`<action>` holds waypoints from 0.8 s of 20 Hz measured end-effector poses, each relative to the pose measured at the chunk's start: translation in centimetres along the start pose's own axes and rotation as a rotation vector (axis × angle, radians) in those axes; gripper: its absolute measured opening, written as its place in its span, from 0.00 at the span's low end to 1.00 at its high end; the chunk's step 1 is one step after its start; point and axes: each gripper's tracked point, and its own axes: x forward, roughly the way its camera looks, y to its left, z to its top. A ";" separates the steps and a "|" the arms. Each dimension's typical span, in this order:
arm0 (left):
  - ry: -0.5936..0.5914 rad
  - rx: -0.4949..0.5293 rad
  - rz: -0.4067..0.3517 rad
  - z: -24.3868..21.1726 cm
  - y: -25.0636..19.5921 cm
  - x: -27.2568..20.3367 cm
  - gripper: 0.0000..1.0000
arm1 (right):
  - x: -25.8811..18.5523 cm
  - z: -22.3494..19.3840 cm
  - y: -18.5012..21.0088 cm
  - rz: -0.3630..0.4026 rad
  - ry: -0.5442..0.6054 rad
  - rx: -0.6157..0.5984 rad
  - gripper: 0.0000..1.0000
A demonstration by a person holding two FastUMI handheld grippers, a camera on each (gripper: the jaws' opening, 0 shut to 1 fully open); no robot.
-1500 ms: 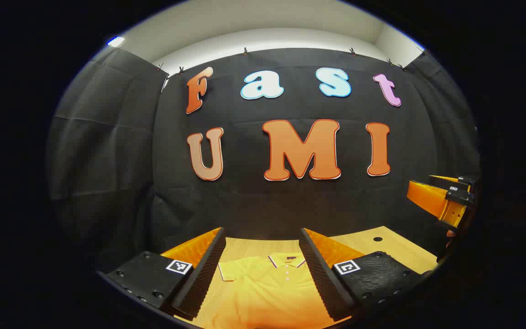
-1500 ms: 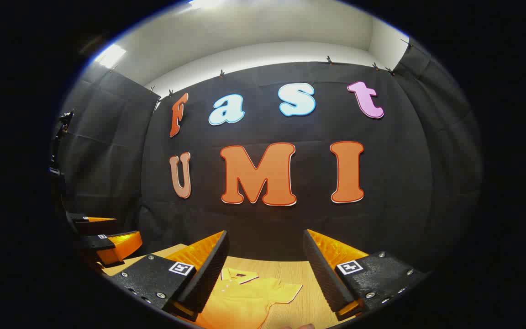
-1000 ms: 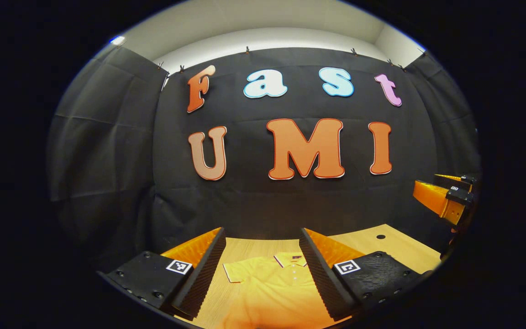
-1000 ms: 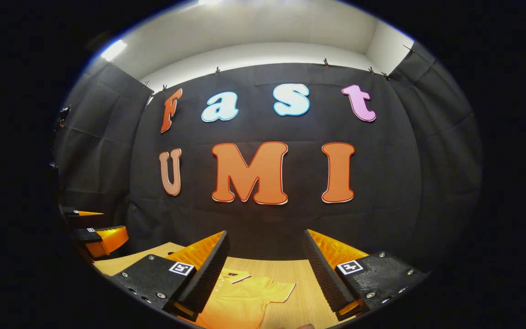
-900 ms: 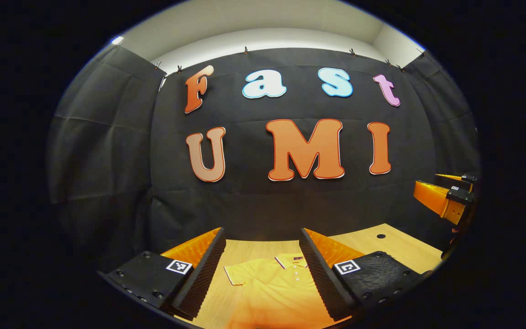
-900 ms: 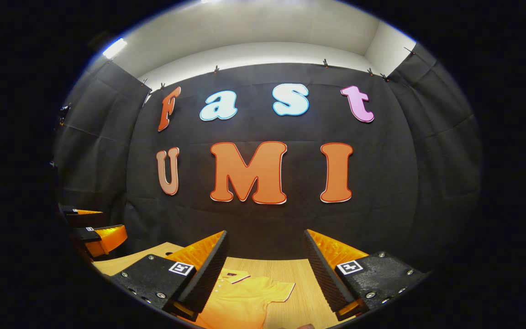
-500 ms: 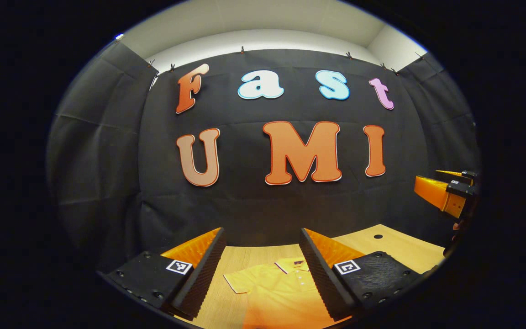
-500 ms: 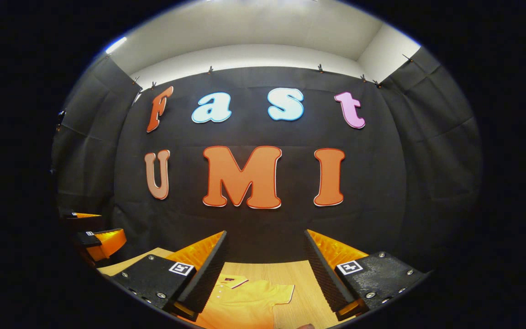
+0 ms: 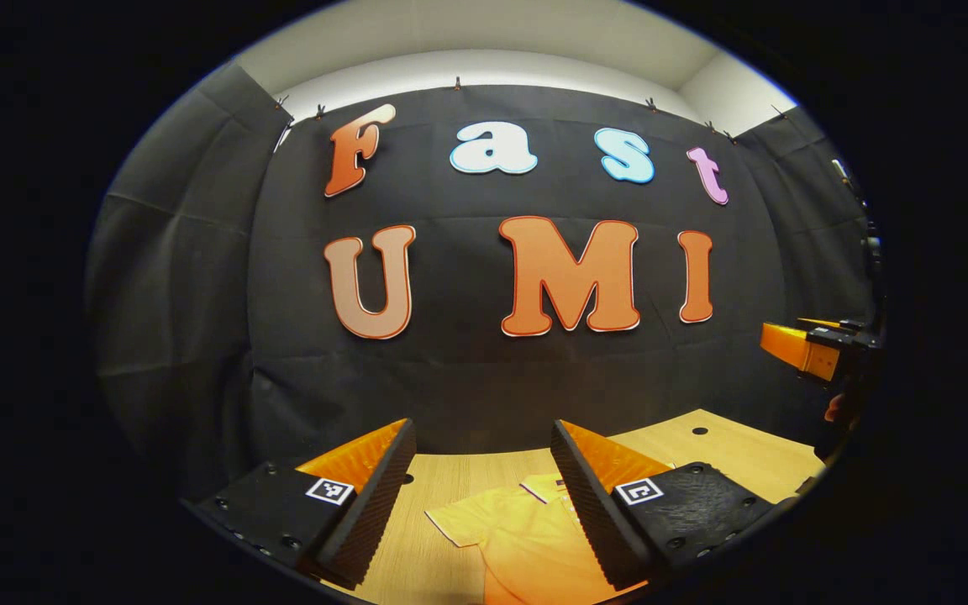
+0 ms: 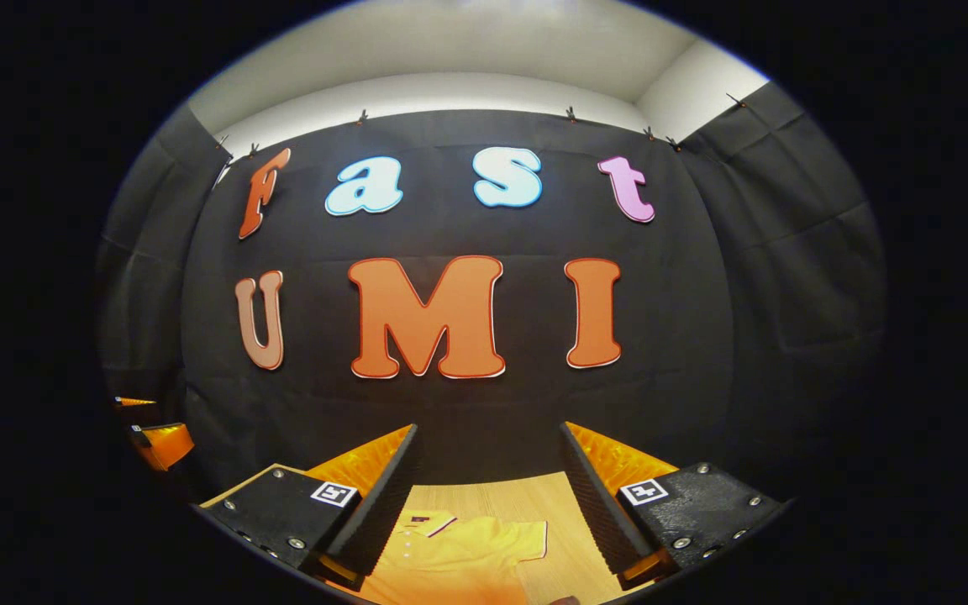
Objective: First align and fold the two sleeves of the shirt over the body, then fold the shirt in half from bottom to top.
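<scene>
The shirt (image 9: 526, 538) lies flat on the wooden table (image 9: 744, 454), collar toward the booth wall, both short sleeves spread out to the sides and not folded over the body.

In the left gripper view, the left gripper (image 9: 484, 504) is held above the shirt with its two fingers set wide apart; nothing is between them. The shirt's collar and one sleeve (image 9: 459, 525) show through the gap, clear of both fingers.

In the right gripper view, the right gripper (image 10: 488, 504) is likewise held above the shirt (image 10: 459, 559), fingers wide apart and empty. The other sleeve (image 10: 522, 538) shows in the gap, extended sideways from the shirt body.

Neither gripper touches the shirt. The right gripper (image 9: 820, 353) also appears well to the side of the shirt in the left gripper view.
</scene>
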 end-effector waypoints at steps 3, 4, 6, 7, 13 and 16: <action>-0.005 0.003 -0.039 -0.1 1.0 0.5 0.97 | 1.4 -1.4 -0.4 -0.051 0.047 -0.014 0.98; -0.006 0.004 -0.047 0.0 1.2 0.7 0.97 | 1.9 -1.6 -0.4 -0.057 0.058 -0.034 0.98; 0.000 -0.004 -0.050 -0.2 1.4 1.2 0.97 | 3.1 -2.5 -0.4 -0.055 0.095 -0.074 0.98; 0.007 -0.012 -0.038 -0.5 1.7 1.5 0.97 | 3.8 -3.2 -0.5 -0.054 0.122 -0.079 1.00; 0.029 -0.017 0.073 -0.9 2.2 2.2 0.97 | 9.3 -8.4 -2.0 -0.006 0.278 -0.079 0.98; 0.052 -0.003 0.116 -1.1 1.8 2.1 0.97 | 12.1 -13.4 -3.7 0.003 0.441 -0.055 0.98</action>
